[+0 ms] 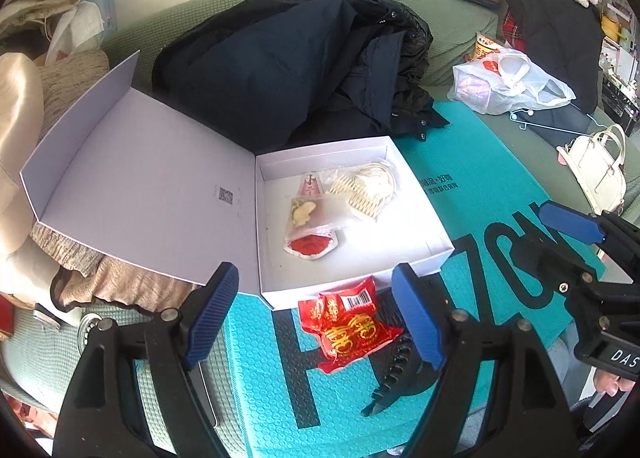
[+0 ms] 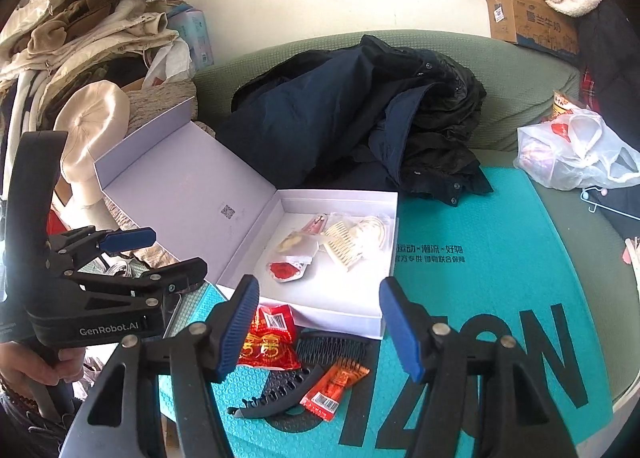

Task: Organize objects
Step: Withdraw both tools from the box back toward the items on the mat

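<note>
An open white box (image 1: 400, 162) lies on a teal mat (image 2: 480, 278), its lid (image 1: 140, 162) folded out to the left. Inside are cream combs (image 1: 360, 194) and small sachets (image 1: 312, 246). Just in front of the box lie a red packet (image 1: 348, 330), a black comb (image 2: 336, 346), a black claw clip (image 2: 280, 394) and an orange sachet (image 2: 334, 386). My left gripper (image 1: 314, 282) hangs open above the red packet, holding nothing. My right gripper (image 2: 320, 290) is open and empty over the same items. Each gripper shows in the other's view: the left gripper (image 2: 168, 254) and the right gripper (image 1: 568, 242).
A dark jacket (image 2: 340, 114) is heaped on the green sofa behind the box. A plastic bag (image 2: 572, 154) and a white handbag (image 1: 600, 170) lie at the right, a cardboard box (image 2: 524, 14) at the back right. Piled clothes (image 2: 80, 30) fill the left.
</note>
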